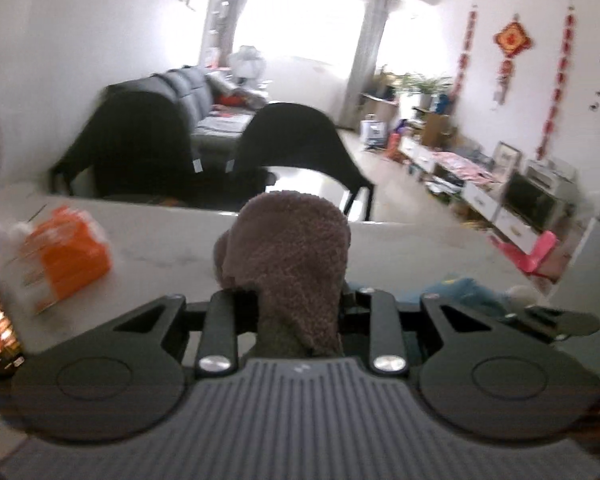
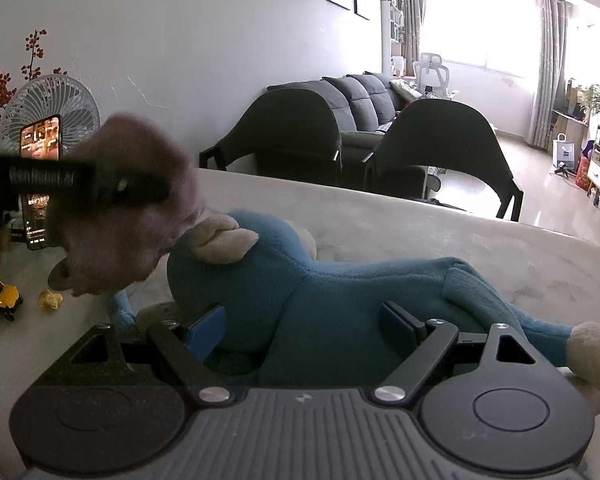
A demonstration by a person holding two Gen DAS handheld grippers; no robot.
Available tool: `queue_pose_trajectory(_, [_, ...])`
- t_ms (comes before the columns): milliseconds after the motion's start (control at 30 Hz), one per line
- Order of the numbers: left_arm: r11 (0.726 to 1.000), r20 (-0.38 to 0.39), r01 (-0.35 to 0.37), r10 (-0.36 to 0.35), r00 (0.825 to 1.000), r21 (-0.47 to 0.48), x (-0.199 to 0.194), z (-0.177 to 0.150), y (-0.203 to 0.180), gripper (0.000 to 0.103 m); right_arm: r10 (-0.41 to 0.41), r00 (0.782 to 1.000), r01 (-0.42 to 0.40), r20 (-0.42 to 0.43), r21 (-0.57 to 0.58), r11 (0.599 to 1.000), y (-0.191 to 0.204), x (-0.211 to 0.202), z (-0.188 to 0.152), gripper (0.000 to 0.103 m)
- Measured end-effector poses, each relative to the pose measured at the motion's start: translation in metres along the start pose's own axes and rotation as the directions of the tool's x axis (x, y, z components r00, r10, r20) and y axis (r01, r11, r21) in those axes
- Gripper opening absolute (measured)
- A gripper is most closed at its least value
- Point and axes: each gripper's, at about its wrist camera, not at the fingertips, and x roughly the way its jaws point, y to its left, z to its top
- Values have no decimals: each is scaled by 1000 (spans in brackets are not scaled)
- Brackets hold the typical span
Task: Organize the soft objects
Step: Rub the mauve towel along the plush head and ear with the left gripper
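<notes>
Brown fleece fills the left gripper (image 1: 296,300): its jaws are drawn in tight on a fuzzy brown soft toy (image 1: 292,256), which bulges up and forward between the black finger links, lifted above the pale marble table (image 1: 160,248). From the right wrist camera the same brown toy (image 2: 128,208) appears blurred, hanging over the table's left part with the left gripper's dark body across it.

The right gripper (image 2: 306,330) stands wide apart, its blue-padded fingers (image 2: 206,330) on either side of a blue plush animal (image 2: 308,292) that lies on its side on the table. The pads sit close against the plush's belly, but whether they press it I cannot tell. The plush has beige ears and a beige foot at the near right edge; its head lies just beside the raised brown toy.

Further left on the table, the left wrist view shows an orange packet (image 1: 64,256), blurred. In the right wrist view a small yellow toy truck (image 2: 4,300) and a yellow crumpled bit (image 2: 50,300) rest near a lit phone (image 2: 40,180) propped before a white fan (image 2: 52,108).

Beyond the table's far edge stand two dark chairs (image 2: 440,152), then a grey sofa (image 2: 360,96) and bright curtained windows.
</notes>
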Motion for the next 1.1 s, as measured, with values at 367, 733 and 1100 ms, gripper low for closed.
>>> queue_pose_trajectory(367, [1000, -51, -4, 3, 999, -26, 29, -31, 6, 29, 7, 1000, -7, -3, -5, 1000, -1, 2, 0, 86])
queue_pose_trajectory(733, [997, -78, -74, 72, 994, -25, 11, -43, 16, 31, 12, 1000, -12, -4, -12, 1000, -1, 1, -1, 86])
queue_pose_trajectory(1100, [990, -111, -131, 124, 986, -60, 0, -40, 27, 26, -1, 1000, 1, -7, -19, 1000, 0, 1, -1, 87])
